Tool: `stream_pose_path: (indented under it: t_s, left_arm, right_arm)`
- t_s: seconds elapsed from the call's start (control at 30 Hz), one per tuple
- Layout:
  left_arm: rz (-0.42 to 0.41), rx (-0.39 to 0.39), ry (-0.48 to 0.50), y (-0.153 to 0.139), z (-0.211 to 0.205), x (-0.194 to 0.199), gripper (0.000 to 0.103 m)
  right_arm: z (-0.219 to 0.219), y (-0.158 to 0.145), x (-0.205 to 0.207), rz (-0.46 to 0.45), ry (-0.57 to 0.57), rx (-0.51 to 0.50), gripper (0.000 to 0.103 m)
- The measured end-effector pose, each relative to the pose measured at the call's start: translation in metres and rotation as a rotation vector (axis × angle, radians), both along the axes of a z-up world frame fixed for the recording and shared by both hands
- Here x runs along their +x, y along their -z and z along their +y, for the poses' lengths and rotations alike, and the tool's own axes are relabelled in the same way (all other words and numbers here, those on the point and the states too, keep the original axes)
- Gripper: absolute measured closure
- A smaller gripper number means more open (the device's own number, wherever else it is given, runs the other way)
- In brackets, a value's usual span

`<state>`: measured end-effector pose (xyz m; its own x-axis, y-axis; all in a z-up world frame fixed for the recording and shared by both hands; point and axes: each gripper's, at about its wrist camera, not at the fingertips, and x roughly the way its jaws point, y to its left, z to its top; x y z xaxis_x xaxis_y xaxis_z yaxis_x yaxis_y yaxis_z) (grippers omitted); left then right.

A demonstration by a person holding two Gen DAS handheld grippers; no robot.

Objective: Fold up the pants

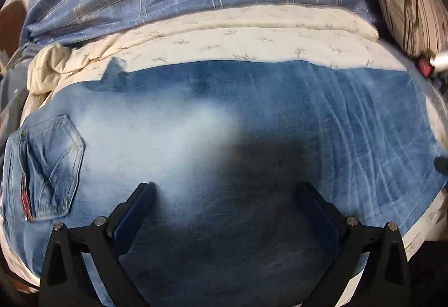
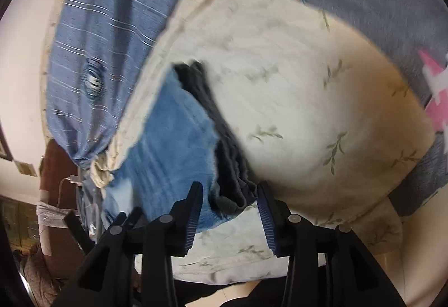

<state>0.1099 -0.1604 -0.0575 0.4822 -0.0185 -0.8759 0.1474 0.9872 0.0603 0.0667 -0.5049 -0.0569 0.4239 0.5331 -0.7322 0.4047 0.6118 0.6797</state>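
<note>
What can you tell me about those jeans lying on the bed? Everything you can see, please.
The jeans are faded blue denim, paler in the middle and darker towards the edges, spread flat across a cream quilt with a leaf print. A stitched back pocket with a red tag lies at the left. The left gripper hangs above the cloth, jaws wide. In the right wrist view the hem end, with its dark underside, lies between the jaws of the right gripper, which are not yet pressing it.
</note>
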Motion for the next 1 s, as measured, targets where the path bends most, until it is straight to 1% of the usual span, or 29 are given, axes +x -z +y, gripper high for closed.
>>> stream_pose_path:
  t_s: [0.03, 0.07, 0.13, 0.17, 0.2, 0.23, 0.27, 0.37, 0.43, 0.47, 0.5, 0.57, 0.6, 0.63, 0.67, 0.73, 0.77, 0.83, 0.87, 0.9, 0.93, 1.0]
  left_arm:
    - [0.003, 0.005, -0.004, -0.005, 0.0, -0.001, 0.001]
    - [-0.014, 0.004, -0.008, -0.01, 0.001, -0.003, 0.001]
    - [-0.087, 0.002, -0.013, -0.022, 0.006, -0.01, 0.001]
    - [-0.104, 0.032, -0.019, -0.022, 0.006, -0.011, 0.001]
    - [-0.071, 0.095, -0.007, -0.011, 0.001, -0.008, 0.001]
    - [-0.001, 0.14, 0.028, 0.005, -0.005, -0.003, 0.0]
    - [-0.044, 0.125, 0.034, 0.005, -0.003, -0.004, 0.0]
    - [-0.017, 0.12, 0.024, 0.005, -0.002, 0.0, 0.0]
    - [-0.041, 0.137, 0.036, 0.005, -0.004, -0.001, 0.0]
    - [-0.042, 0.126, 0.036, 0.004, -0.002, 0.001, 0.0]
    - [-0.032, 0.096, 0.031, 0.003, 0.003, 0.002, 0.001]
    - [0.003, 0.002, -0.014, -0.005, 0.022, 0.004, 0.005]
    - [-0.007, -0.026, -0.058, -0.012, 0.037, 0.003, 0.01]
    - [-0.023, -0.053, -0.088, -0.02, 0.047, -0.004, 0.01]
    - [-0.051, -0.087, -0.131, -0.031, 0.066, -0.011, 0.01]
    - [-0.106, -0.118, -0.238, -0.049, 0.106, -0.029, 0.01]
    - [-0.14, -0.138, -0.293, -0.06, 0.13, -0.041, 0.01]
    - [-0.197, -0.143, -0.394, -0.075, 0.17, -0.061, 0.01]
    - [-0.211, -0.152, -0.439, -0.081, 0.19, -0.071, 0.01]
    - [-0.212, -0.168, -0.469, -0.085, 0.206, -0.077, 0.01]
    - [-0.206, -0.178, -0.485, -0.087, 0.214, -0.08, 0.01]
    - [-0.193, -0.205, -0.5, -0.088, 0.226, -0.081, 0.01]
  right_arm:
    - [-0.001, -0.002, -0.001, -0.005, 0.001, -0.007, 0.071]
    - [-0.001, -0.005, -0.001, -0.017, -0.007, -0.018, 0.077]
    - [0.005, -0.012, 0.0, -0.034, -0.029, -0.066, 0.078]
    - [0.008, -0.017, 0.001, -0.044, -0.036, -0.083, 0.079]
    - [0.01, -0.022, 0.002, -0.055, -0.034, -0.09, 0.079]
    - [0.011, -0.027, 0.003, -0.068, -0.031, -0.094, 0.08]
    - [0.013, -0.036, 0.005, -0.089, -0.031, -0.097, 0.081]
    - [0.032, -0.071, 0.013, -0.171, -0.07, -0.113, 0.081]
    - [0.051, -0.095, 0.019, -0.227, -0.102, -0.116, 0.081]
    - [0.067, -0.111, 0.024, -0.267, -0.129, -0.116, 0.081]
    - [0.085, -0.126, 0.029, -0.306, -0.161, -0.114, 0.081]
    - [0.119, -0.146, 0.035, -0.357, -0.219, -0.104, 0.081]
    - [0.14, -0.154, 0.037, -0.379, -0.257, -0.095, 0.081]
    - [0.163, -0.161, 0.038, -0.399, -0.304, -0.09, 0.082]
    - [0.179, -0.163, 0.039, -0.409, -0.333, -0.082, 0.082]
    - [0.215, -0.162, 0.039, -0.42, -0.398, -0.058, 0.082]
    - [0.236, -0.157, 0.04, -0.423, -0.432, -0.062, 0.082]
    - [0.265, -0.139, 0.041, -0.4, -0.479, -0.035, 0.082]
    - [0.282, -0.124, 0.043, -0.376, -0.508, -0.011, 0.083]
    - [0.294, -0.11, 0.045, -0.359, -0.527, -0.009, 0.083]
    - [0.306, -0.091, 0.046, -0.334, -0.544, -0.003, 0.083]
    - [0.328, -0.046, 0.051, -0.225, -0.599, 0.019, 0.083]
